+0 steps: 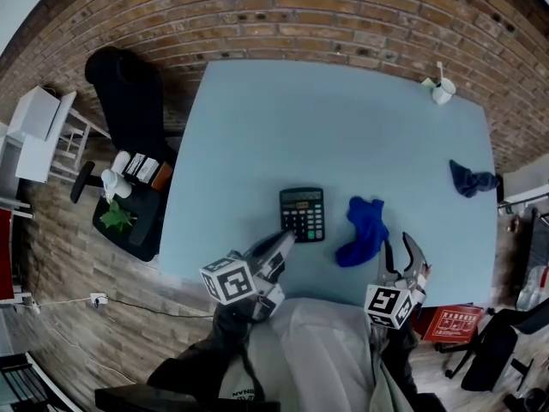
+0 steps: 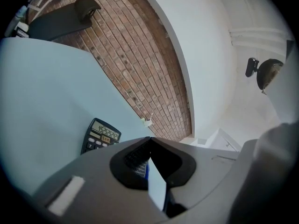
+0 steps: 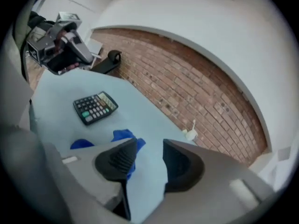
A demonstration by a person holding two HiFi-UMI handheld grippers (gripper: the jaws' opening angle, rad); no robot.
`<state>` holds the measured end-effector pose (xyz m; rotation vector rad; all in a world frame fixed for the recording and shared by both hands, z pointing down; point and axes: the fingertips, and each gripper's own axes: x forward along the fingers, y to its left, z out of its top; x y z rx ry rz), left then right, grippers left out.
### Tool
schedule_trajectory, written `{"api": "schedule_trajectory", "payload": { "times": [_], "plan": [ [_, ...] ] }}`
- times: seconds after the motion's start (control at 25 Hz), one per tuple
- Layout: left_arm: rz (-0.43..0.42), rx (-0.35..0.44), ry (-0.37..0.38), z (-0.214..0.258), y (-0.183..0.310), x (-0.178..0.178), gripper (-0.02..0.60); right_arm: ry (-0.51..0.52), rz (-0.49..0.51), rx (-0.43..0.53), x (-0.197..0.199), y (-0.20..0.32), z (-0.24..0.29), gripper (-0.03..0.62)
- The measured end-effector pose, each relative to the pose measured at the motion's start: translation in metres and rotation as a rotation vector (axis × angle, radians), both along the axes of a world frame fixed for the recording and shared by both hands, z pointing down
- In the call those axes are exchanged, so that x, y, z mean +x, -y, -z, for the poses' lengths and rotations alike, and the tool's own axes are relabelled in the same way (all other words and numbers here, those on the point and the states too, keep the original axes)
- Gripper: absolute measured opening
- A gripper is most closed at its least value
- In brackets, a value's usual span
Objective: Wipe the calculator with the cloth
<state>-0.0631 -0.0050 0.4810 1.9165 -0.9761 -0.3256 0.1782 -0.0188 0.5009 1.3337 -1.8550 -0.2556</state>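
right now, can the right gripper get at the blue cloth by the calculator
Probably yes: the right gripper hovers right beside the blue cloth, jaws open and empty, nothing in between.

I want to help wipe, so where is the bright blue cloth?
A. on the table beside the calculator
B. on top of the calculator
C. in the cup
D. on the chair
A: the cloth lies on the table just right of the calculator in the head view, not on it.

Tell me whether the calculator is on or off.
On: the calculator shows a row of digits on its display.
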Motion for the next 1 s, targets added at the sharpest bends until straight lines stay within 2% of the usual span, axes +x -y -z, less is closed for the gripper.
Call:
{"api": "schedule_trajectory", "payload": {
  "times": [0.08,0.2,0.24,0.32,0.4,0.52,0.72,1.0],
  "plan": [
    [-0.010,-0.009,0.004,-0.003,-0.001,0.000,0.008,0.133,0.064,0.048,-0.022,-0.004,0.019,0.115],
    [-0.019,-0.019,0.004,-0.006,0.003,0.002,0.008,0.494,0.190,-0.024,-0.078,-0.014,0.032,0.010],
    [-0.020,-0.019,0.006,-0.007,0.005,0.002,0.008,0.584,0.235,-0.058,-0.097,-0.016,0.033,0.003],
    [-0.019,-0.018,0.016,-0.007,0.008,0.003,0.008,0.678,0.301,-0.107,-0.129,-0.018,0.035,0.002],
    [-0.013,-0.020,0.029,-0.009,0.009,0.002,0.008,0.713,0.333,-0.138,-0.148,-0.020,0.035,0.002],
    [-0.011,-0.027,0.044,-0.012,0.009,0.000,0.008,0.714,0.361,-0.181,-0.157,-0.024,0.023,0.002],
    [-0.007,-0.054,0.031,-0.017,0.006,-0.002,0.008,0.717,0.338,-0.265,-0.155,-0.032,0.002,0.002],
    [0.016,-0.061,0.026,-0.020,0.002,-0.004,0.008,0.697,0.308,-0.281,-0.141,-0.033,-0.006,0.002]
  ]
}}
